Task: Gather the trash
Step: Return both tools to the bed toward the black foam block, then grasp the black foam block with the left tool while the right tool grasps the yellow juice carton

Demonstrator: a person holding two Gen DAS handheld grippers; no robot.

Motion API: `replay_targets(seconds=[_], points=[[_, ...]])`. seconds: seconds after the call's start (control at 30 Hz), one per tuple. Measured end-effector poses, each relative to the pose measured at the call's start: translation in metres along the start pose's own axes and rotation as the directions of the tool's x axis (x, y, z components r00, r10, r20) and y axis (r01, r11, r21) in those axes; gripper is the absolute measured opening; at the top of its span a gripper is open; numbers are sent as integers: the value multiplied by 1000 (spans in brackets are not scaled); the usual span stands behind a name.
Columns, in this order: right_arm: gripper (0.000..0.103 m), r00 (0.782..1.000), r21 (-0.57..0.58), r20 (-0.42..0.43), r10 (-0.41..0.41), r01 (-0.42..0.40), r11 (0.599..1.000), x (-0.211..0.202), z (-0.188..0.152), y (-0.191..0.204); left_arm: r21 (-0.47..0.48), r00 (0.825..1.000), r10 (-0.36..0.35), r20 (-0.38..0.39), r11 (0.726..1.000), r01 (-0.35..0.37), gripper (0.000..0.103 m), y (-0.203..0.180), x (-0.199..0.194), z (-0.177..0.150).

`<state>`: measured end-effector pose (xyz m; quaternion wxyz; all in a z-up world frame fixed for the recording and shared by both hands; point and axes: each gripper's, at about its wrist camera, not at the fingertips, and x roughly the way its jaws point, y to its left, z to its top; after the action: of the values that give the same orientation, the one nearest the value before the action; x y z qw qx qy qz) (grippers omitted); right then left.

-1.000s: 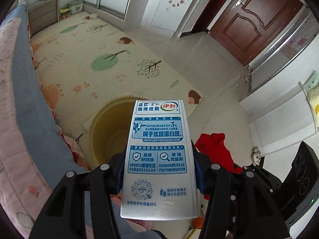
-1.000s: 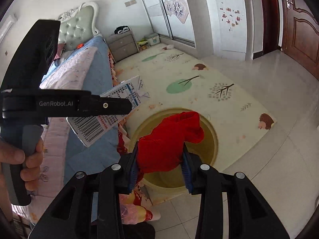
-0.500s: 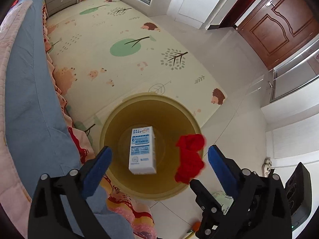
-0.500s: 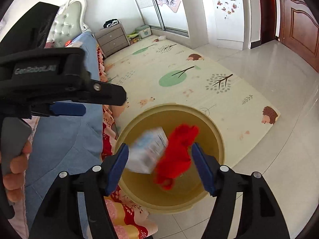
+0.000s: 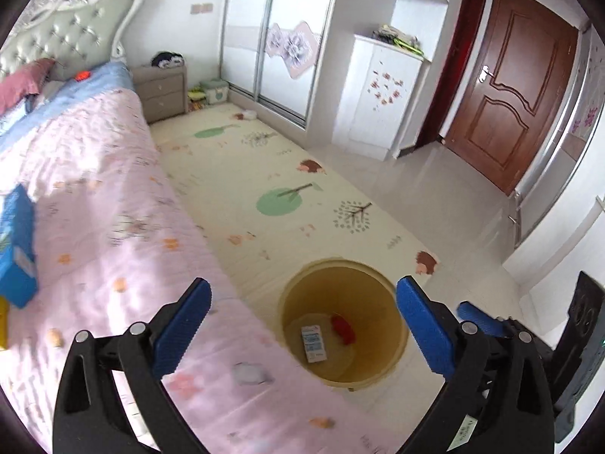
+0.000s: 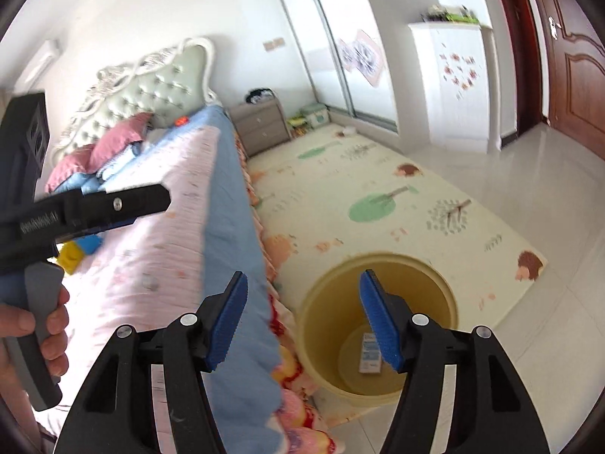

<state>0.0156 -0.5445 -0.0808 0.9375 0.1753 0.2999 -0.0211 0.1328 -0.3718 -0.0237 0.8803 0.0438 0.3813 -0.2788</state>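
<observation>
Below, in the left wrist view, the left gripper (image 5: 302, 325) stood spread apart and empty above the round yellow plastic bin (image 5: 342, 376), where a white-and-blue milk carton (image 5: 313, 343) and a crumpled red scrap (image 5: 343, 328) lay. A blue box (image 5: 15, 246) sat on the pink quilted bed (image 5: 113, 227), probably next; approach it squarely. In the right wrist view, the right gripper (image 6: 302, 317) was likewise apart, empty.

You are filming in bright daylight; the bed (image 5: 106, 204) is blurring, and fisheye edges around it are bending.
</observation>
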Motion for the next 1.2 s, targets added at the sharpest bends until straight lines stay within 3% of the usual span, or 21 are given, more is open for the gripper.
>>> replay_targets(seconds=[0.13, 0.3, 0.43, 0.67, 0.77, 0.9, 1.07, 1.1, 1.2], points=[[61, 995, -80, 45, 89, -85, 993, -18, 5, 58, -40, 986, 134, 103, 991, -130, 99, 55, -64, -21], [61, 974, -204, 27, 225, -215, 955, -21, 3, 143, -101, 933, 336, 130, 940, -325, 99, 128, -128, -64], [61, 954, -312, -35, 299, -294, 903, -10, -13, 211, -184, 872, 479, 104, 871, -456, 99, 197, -171, -97], [61, 917, -393, -163, 365, -400, 828, 8, -46, 306, -374, 778, 627, -34, 714, -592, 99, 313, -225, -153], [61, 908, -406, -198, 370, -420, 812, 14, -58, 334, -437, 797, 598, -82, 698, -568, 98, 350, -232, -171], [61, 906, -408, -219, 363, -423, 809, 18, -63, 346, -472, 841, 531, -101, 719, -510, 91, 370, -230, -187], [61, 911, -404, -226, 345, -410, 818, 24, -60, 351, -499, 884, 452, -118, 743, -446, 86, 377, -211, -193], [61, 912, -404, -225, 343, -407, 819, 25, -59, 352, -500, 889, 440, -125, 746, -440, 78, 377, -206, -193], [61, 915, -404, -224, 335, -400, 822, 29, -58, 354, -495, 889, 438, -133, 748, -442, 67, 377, -200, -193]])
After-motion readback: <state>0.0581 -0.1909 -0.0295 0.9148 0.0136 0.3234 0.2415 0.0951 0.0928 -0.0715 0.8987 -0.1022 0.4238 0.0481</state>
